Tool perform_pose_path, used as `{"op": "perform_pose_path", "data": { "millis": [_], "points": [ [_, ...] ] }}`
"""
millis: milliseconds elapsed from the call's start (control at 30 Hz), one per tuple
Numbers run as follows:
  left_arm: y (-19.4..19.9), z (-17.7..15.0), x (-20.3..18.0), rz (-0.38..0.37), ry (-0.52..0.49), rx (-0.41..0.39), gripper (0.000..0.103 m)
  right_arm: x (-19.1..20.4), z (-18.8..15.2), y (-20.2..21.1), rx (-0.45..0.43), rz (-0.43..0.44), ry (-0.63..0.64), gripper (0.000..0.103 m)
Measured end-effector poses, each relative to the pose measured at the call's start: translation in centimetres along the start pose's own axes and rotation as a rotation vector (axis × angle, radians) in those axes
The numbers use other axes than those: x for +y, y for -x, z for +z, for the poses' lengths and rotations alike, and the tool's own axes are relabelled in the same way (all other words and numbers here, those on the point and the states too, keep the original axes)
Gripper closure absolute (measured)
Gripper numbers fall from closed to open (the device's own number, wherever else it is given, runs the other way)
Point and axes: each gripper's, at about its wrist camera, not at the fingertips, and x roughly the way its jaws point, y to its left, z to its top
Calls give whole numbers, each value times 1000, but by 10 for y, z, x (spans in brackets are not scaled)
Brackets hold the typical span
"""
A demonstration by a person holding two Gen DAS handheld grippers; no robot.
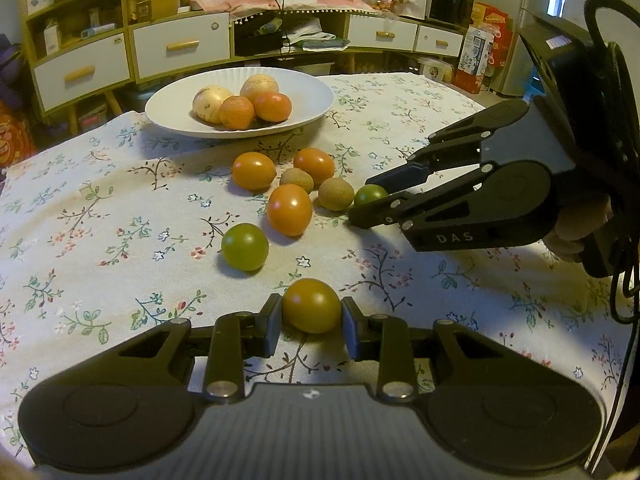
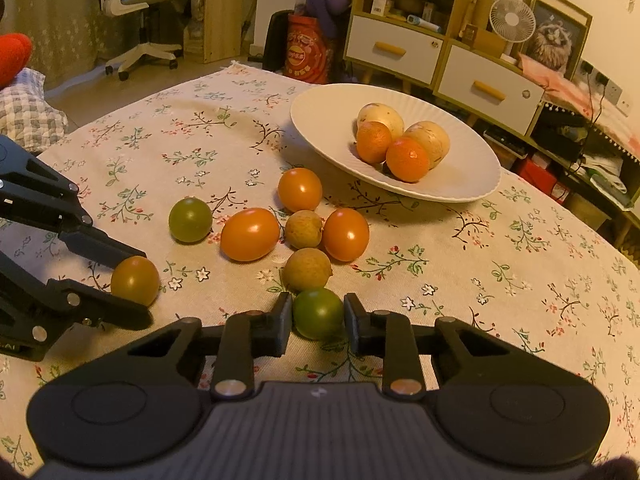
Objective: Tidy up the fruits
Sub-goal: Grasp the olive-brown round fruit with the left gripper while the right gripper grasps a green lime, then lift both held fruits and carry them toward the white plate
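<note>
Clamping an amber tomato (image 1: pixel 312 306), long axis crosswise, left gripper (image 1: pixel 311 322); right gripper (image 2: pixel 318 320) pinches a round green tomato (image 2: pixel 318 314).

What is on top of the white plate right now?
On the white plate lie four fruits in a cluster: two oranges in front and two pale yellowish fruits behind them. The plate under the cluster and the fruits' far sides are covered from view.

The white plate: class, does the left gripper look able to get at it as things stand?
Probably yes: the cloth left of the loose fruit lies bare up to the plate. But the left gripper is shut on an amber tomato.
</note>
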Motion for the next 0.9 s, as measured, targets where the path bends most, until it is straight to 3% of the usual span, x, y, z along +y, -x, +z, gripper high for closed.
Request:
{"op": "perform_pose_path", "data": {
  "millis": [900],
  "points": [
    [10, 21, 16, 22, 82, -61, 84, -8, 16, 15, -49, 4, -25, 79]
  ]
}}
